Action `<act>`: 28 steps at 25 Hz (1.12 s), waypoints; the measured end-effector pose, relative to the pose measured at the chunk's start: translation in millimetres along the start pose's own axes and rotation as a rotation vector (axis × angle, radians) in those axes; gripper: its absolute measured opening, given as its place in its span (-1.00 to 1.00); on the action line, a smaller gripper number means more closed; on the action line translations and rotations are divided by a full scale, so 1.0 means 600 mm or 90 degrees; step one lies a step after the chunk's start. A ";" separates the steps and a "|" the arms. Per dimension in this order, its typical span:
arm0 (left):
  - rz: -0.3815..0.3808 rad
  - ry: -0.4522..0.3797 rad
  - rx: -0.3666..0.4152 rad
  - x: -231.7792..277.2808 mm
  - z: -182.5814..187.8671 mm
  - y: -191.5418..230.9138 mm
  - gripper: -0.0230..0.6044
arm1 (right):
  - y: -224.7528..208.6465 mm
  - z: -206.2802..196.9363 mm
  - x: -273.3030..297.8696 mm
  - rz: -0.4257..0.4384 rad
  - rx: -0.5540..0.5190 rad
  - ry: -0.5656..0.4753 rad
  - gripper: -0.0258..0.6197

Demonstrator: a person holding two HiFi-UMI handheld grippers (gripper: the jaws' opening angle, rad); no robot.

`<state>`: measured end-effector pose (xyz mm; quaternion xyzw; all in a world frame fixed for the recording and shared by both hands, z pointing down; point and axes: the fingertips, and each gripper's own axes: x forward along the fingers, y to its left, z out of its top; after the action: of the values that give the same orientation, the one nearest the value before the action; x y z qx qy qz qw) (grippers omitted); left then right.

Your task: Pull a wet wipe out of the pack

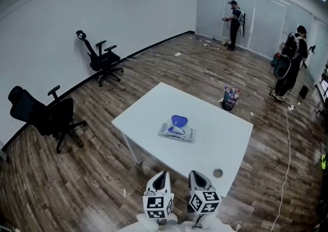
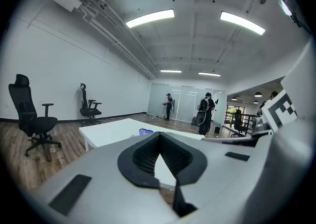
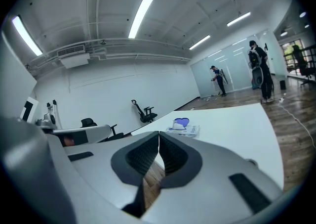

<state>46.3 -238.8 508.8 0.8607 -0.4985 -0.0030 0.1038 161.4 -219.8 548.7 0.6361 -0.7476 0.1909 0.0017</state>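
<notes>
A flat wet wipe pack [image 1: 177, 131] with its blue lid [image 1: 179, 121] flipped up lies in the middle of the white table [image 1: 154, 107]. The pack [image 3: 183, 128] shows ahead in the right gripper view; only the blue lid [image 2: 145, 131] peeks over the table in the left gripper view. Both grippers hang side by side off the table's near edge, well short of the pack. My left gripper [image 1: 161, 177] is shut, empty. My right gripper [image 1: 195, 176] is shut too, jaws tip to tip with nothing between them.
A small round dark thing [image 1: 218, 173] lies near the table's near right corner. Two black office chairs [image 1: 48, 113] [image 1: 102, 59] stand by the left wall. A basket of bottles [image 1: 230, 98] sits on the floor beyond the table. Two people [image 1: 234, 23] [image 1: 291, 62] stand far off.
</notes>
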 end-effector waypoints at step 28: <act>0.013 0.018 0.005 0.100 0.002 0.026 -0.93 | -0.045 0.017 0.092 0.008 0.017 0.015 -0.89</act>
<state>63.0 -298.3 516.2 0.8558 -0.5059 0.0120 0.1070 179.2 -278.5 560.6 0.6290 -0.7489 0.2085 0.0010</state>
